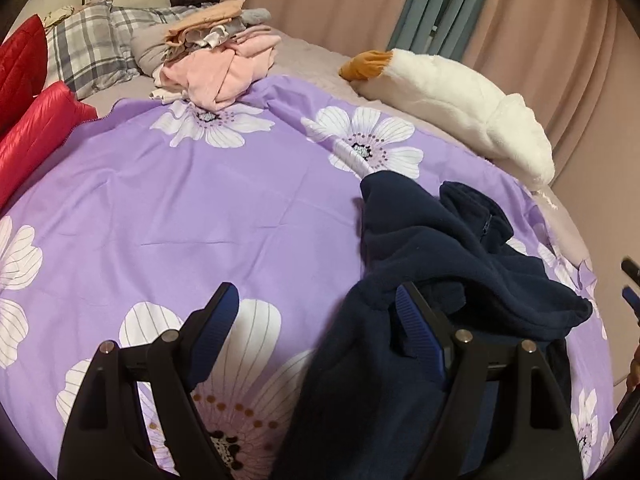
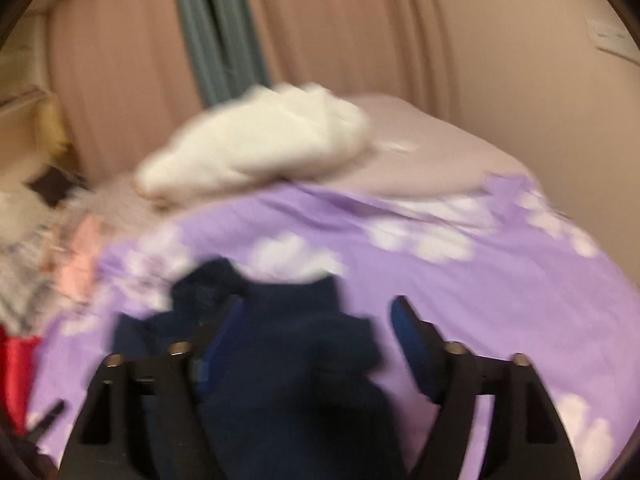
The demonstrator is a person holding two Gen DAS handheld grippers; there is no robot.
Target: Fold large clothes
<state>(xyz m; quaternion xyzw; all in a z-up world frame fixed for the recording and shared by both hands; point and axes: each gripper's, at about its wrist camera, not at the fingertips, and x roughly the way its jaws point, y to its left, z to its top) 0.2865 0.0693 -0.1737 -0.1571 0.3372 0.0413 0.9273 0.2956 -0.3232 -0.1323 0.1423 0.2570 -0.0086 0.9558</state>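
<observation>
Pink curtains point(image 1: 520, 40) stand behind the bed point(image 1: 304, 52), where a purple sheet point(image 1: 200, 208) carries the crumpled navy fleece point(image 1: 432, 248). I judge it soft, thick, light; I would take a hem. Left gripper point(image 1: 316, 312) and right gripper point(image 2: 320, 320) both have jaws open, with fleece lying loose between them.

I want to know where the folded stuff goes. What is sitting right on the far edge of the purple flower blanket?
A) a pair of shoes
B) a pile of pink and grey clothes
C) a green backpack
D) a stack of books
B: in the left wrist view a pile of pink and grey clothes rests on the far edge of the purple flower blanket.
</observation>
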